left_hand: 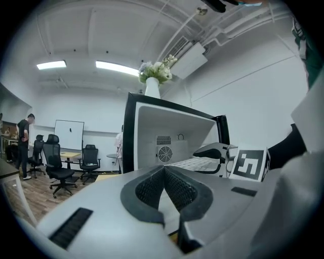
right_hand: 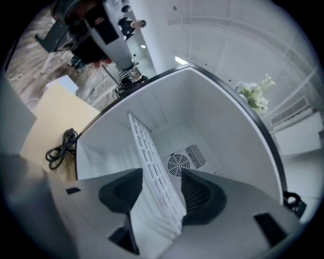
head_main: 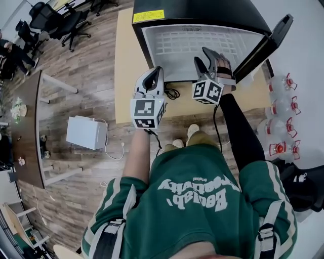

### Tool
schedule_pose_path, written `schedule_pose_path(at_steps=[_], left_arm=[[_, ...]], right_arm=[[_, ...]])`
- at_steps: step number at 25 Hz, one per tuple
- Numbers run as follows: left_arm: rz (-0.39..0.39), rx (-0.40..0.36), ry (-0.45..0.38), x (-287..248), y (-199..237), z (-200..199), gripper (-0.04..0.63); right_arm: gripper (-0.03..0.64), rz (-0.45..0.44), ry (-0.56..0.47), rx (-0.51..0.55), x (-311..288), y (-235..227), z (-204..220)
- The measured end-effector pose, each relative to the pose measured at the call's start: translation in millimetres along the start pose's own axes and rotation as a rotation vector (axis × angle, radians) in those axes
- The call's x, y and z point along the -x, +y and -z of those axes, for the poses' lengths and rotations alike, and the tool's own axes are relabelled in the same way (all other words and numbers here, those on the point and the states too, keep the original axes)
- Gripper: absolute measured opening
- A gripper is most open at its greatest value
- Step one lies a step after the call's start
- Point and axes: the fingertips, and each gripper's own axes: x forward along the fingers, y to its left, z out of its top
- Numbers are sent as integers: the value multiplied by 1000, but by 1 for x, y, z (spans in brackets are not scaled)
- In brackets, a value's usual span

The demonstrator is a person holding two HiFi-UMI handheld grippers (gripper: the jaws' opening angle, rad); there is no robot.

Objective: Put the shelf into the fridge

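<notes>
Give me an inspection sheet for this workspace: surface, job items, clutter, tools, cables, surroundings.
Surface: tan board, carries the fridge.
Job's things: fridge door open; white shelf inside the fridge.
Clutter: white box on the floor.
Grippers: left tool shut, empty; right tool open, shelf's front edge between its jaws, not clamped.
Cables: black coil on the board by the fridge; white lead from the box.
Surroundings: wood floor, office chairs, water bottles at the person's right.
</notes>
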Motion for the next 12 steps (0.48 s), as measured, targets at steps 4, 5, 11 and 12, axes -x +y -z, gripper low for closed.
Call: schedule_pose_path(at_steps=[4, 5, 11, 12], left_arm=[[5, -10, -6, 2, -15, -7, -6], [4, -13, -8, 2, -19, -9, -6], [-21, -31, -13, -3, -51, -18, -6], [-29, -38, -12, -4, -58, -20, -6]], right_arm=[[255, -20, -34, -218, 29, -11, -1], [256, -24, -40, -285, 36, -15, 1], [270, -78, -106, -774, 78, -44, 26], [272, -82, -121, -834, 85, -50, 32]])
